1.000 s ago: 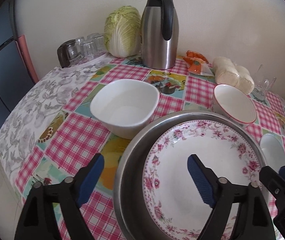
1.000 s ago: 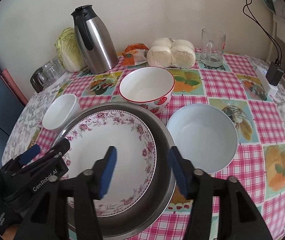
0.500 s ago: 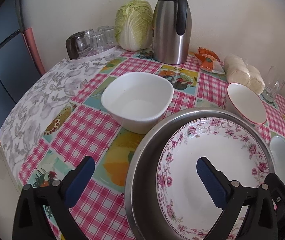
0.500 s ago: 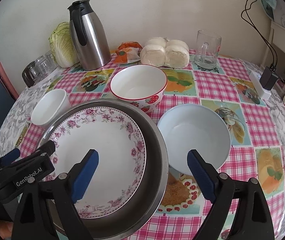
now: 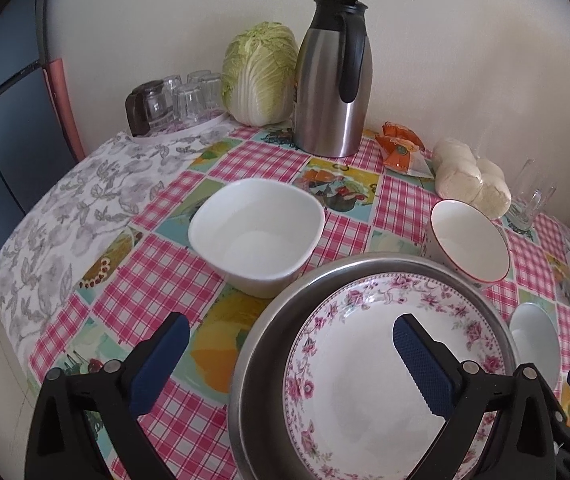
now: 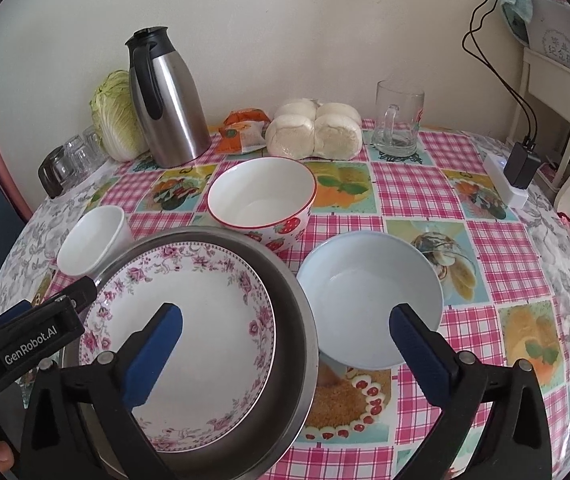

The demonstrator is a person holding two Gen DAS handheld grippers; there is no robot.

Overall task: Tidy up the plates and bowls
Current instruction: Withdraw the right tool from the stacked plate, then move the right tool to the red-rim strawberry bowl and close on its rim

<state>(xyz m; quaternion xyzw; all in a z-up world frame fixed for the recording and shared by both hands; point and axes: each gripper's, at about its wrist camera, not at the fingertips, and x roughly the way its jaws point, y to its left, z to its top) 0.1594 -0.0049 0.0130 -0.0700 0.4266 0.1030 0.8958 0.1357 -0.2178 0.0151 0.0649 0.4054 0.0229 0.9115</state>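
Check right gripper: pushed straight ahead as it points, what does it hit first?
Likely the metal basin's rim, dead centre between the open right gripper fingers, with the pale blue bowl just right. Depth unclear.

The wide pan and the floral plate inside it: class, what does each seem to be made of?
Pan: probably stainless steel, with a dull grey brushed sheen on its rim. Floral plate: likely glazed ceramic or porcelain, glossy white with a printed pink flower border.
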